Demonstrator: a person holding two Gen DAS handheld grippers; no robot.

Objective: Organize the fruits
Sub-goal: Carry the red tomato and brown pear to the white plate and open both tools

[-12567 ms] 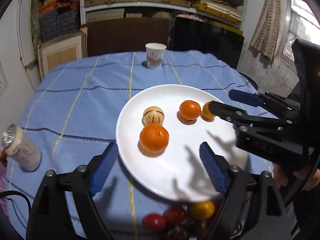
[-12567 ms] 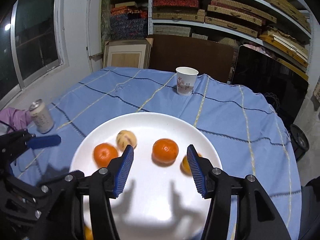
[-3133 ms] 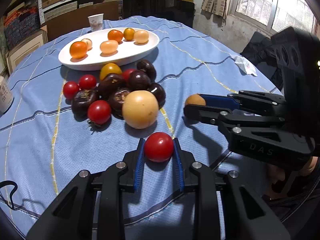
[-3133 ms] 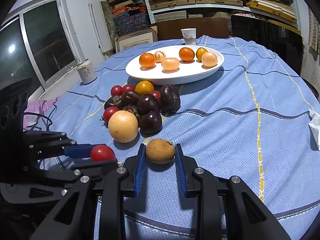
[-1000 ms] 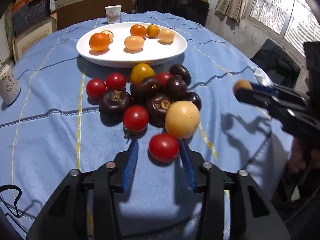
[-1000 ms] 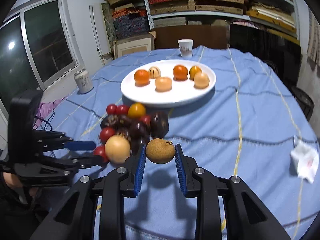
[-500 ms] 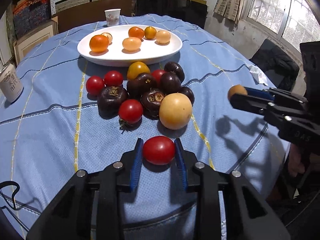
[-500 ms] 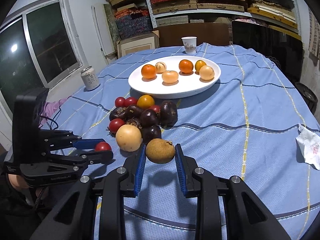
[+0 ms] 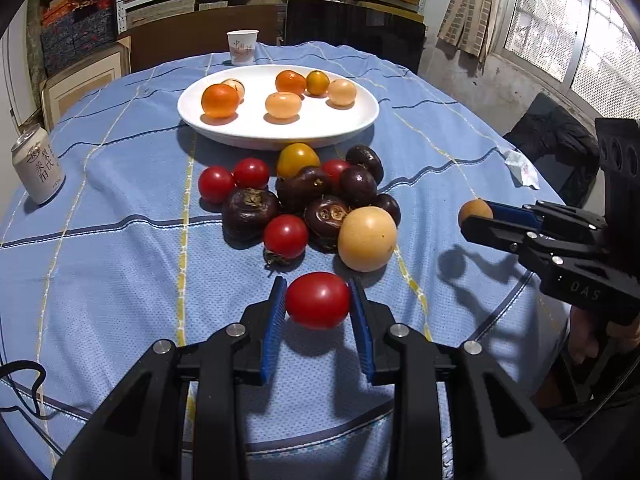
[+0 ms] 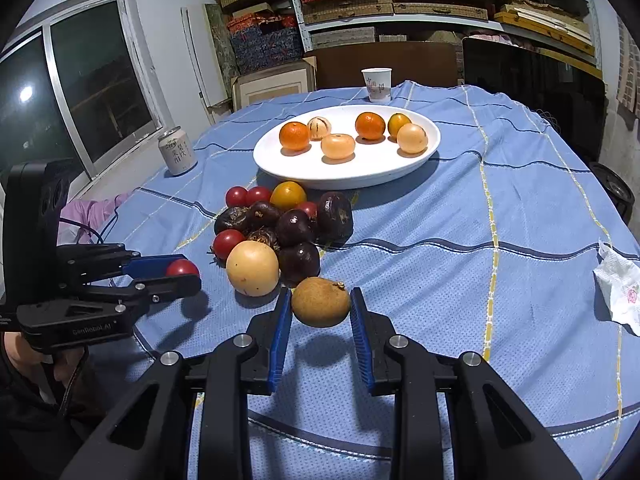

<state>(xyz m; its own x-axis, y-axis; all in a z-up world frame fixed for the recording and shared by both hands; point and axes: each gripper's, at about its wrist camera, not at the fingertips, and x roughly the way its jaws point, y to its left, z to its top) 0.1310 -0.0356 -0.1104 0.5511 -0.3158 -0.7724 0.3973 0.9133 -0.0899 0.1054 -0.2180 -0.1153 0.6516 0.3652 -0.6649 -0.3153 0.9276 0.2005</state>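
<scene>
My left gripper (image 9: 318, 312) is shut on a red tomato (image 9: 318, 300) and holds it above the cloth, near side of the fruit pile (image 9: 312, 200). It also shows in the right wrist view (image 10: 176, 274) at the left. My right gripper (image 10: 320, 312) is shut on a brown round fruit (image 10: 321, 301), held above the cloth; it also shows in the left wrist view (image 9: 476, 220) at the right. A white plate (image 9: 276, 130) beyond the pile holds several orange and pale fruits.
A drink can (image 9: 38, 164) stands at the table's left. A paper cup (image 9: 242, 46) stands behind the plate. A crumpled tissue (image 10: 618, 288) lies at the right edge. Shelves and boxes line the back wall.
Both grippers have lifted a little and moved forward toward the pile, each still holding its fruit. The pile and plate have not moved.
</scene>
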